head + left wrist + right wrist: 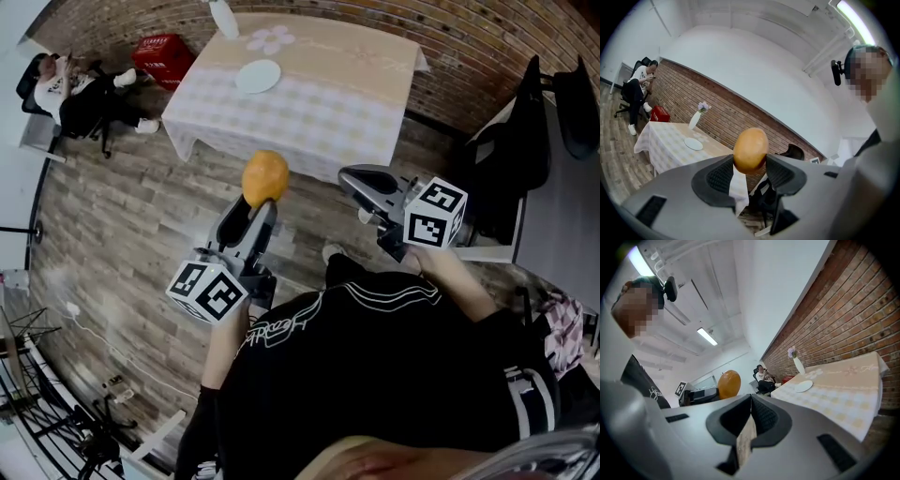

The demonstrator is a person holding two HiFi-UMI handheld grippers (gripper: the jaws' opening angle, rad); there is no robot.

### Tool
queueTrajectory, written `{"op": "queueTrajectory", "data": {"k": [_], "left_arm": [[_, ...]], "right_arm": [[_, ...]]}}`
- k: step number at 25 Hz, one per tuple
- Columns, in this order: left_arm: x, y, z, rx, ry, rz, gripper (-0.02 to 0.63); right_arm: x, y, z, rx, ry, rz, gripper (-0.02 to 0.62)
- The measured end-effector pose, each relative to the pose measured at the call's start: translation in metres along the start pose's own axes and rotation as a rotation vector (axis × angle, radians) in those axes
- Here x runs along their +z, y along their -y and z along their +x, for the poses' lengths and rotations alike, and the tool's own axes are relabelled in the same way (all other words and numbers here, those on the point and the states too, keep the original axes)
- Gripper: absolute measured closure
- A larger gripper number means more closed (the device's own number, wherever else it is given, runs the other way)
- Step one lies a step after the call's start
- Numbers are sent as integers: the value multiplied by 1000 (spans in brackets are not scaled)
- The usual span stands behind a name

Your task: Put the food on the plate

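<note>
An orange-yellow, egg-shaped piece of food (264,176) is held up in the air, with my left gripper (262,202) shut on it at the tips. In the left gripper view the food (750,150) sits pinched between the two dark pads (721,176). A small white plate (258,76) lies on the checked tablecloth of the table (319,112), well ahead of both grippers. My right gripper (349,176) hangs to the right of the food, jaws closed together with nothing between them. Its own view shows the food (729,384) to the left and the plate (803,386) far off.
A white vase (223,19) with flowers stands at the table's far edge. A red crate (164,54) sits on the wooden floor left of the table, near a seated person (70,94). A black chair (520,141) is at the right. A brick wall backs the table.
</note>
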State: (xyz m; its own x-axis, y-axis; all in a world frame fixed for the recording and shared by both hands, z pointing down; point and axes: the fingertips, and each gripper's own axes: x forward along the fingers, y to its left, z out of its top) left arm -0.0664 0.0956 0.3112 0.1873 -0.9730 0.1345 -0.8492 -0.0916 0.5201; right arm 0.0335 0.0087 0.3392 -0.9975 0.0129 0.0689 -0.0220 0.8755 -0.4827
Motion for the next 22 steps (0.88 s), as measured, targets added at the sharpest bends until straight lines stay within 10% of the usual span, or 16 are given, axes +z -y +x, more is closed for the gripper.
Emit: {"op": "queueTrajectory", "data": {"k": [22], "left_arm": [[71, -64, 138, 35, -6, 50, 393]], "right_arm": [[77, 137, 65, 12, 18, 26, 598]]}}
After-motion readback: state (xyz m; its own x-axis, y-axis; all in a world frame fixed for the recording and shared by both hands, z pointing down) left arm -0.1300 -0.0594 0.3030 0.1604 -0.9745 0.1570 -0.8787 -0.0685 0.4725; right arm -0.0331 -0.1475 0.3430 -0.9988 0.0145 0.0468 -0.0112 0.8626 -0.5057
